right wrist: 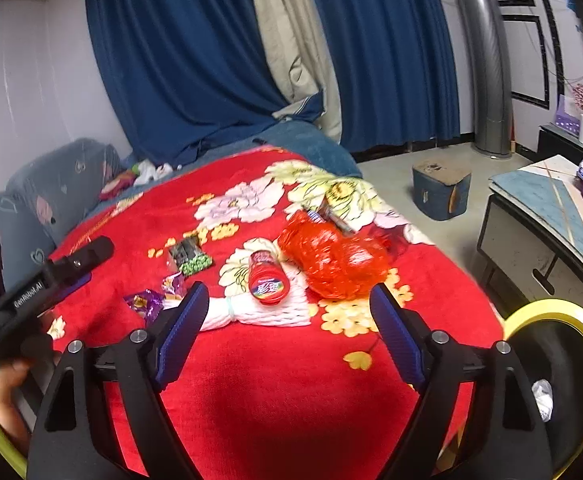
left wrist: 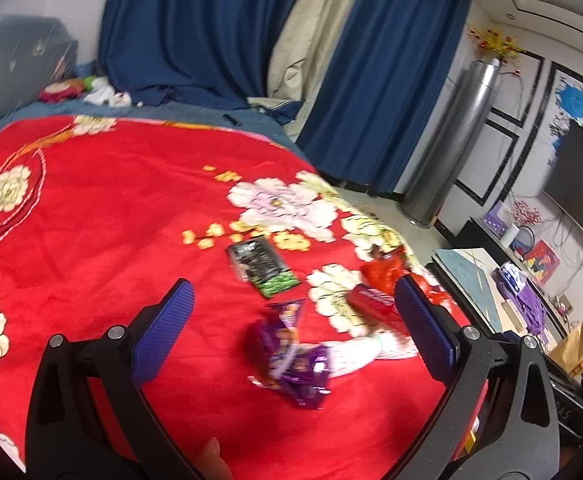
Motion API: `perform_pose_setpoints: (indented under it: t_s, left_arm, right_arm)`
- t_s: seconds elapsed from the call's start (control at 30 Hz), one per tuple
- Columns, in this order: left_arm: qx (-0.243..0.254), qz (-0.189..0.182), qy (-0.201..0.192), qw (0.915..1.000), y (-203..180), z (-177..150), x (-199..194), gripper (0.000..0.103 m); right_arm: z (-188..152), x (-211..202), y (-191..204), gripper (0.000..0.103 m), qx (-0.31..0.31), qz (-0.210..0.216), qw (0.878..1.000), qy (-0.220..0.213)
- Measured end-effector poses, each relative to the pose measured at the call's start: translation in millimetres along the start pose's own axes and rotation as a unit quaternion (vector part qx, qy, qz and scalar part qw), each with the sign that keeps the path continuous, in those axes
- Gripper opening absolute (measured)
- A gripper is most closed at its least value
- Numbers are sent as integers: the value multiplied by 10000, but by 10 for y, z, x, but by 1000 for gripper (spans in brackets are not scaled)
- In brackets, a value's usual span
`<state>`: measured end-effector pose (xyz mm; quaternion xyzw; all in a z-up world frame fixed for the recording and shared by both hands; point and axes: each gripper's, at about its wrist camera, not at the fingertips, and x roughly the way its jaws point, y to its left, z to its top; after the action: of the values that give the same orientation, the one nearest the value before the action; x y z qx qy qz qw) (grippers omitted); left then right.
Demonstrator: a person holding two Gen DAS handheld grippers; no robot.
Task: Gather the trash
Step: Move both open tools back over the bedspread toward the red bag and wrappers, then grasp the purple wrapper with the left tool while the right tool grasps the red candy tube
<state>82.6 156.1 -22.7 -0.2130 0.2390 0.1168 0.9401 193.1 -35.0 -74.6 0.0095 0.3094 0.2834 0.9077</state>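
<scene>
Trash lies on a red flowered blanket (left wrist: 91, 220). A crumpled purple wrapper (left wrist: 291, 356) lies between the fingers of my left gripper (left wrist: 295, 316), which is open above it. A black and green snack packet (left wrist: 263, 266) lies farther off. A red cylindrical can (right wrist: 265, 282) rests on white foam netting (right wrist: 267, 312), just ahead of my open right gripper (right wrist: 287, 312). A red plastic bag (right wrist: 331, 260) lies beyond, with a yellow-labelled wrapper (right wrist: 337, 200) behind it. The can (left wrist: 371, 304), the bag (left wrist: 383, 270) and the netting (left wrist: 355, 350) also show in the left wrist view.
A black bin with a yellow rim (right wrist: 563, 360) stands at the bed's right edge. A blue stool (right wrist: 441, 190), a low table (right wrist: 551, 208) and a silver column (right wrist: 487, 60) stand on the floor. Blue curtains (right wrist: 191, 60) hang behind. The left gripper body (right wrist: 31, 300) shows in the right wrist view.
</scene>
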Motion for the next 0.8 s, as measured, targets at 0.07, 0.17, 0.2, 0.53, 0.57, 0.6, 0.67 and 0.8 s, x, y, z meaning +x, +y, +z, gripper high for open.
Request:
perform_pose_setpoints:
  t_s: [0.07, 0.17, 0.2, 0.53, 0.57, 0.6, 0.67, 0.8]
  left_arm:
    - [-138, -31, 105, 9998, 94, -7, 36, 92]
    - [-306, -104, 288, 9991, 198, -35, 80, 86]
    - [-367, -161, 369, 9985, 233, -52, 95, 82]
    - [-599, -493, 932, 9926, 263, -194, 287, 50]
    - [-614, -495, 956, 9923, 265, -205, 301, 48]
    - [-635, -506, 984, 9918, 272, -219, 315, 46]
    - [-656, -524, 1034, 9911, 272, -237, 336, 43]
    - [-657, -548, 1098, 9903, 261, -257, 360, 37]
  right_arm:
    - [3, 120, 13, 78, -4, 71, 9999, 118]
    - [-5, 252, 24, 76, 48, 145, 9995, 261]
    - [-6, 299, 24, 75, 58, 147, 9994, 305]
    - [14, 641, 86, 71, -79, 249, 9982, 545]
    - [21, 682, 91, 70, -69, 268, 9979, 580]
    - [24, 711, 101, 69, -69, 278, 9978, 604]
    - [35, 775, 111, 68, -78, 281, 9975, 642]
    - [57, 920, 149, 61, -94, 294, 9969, 726]
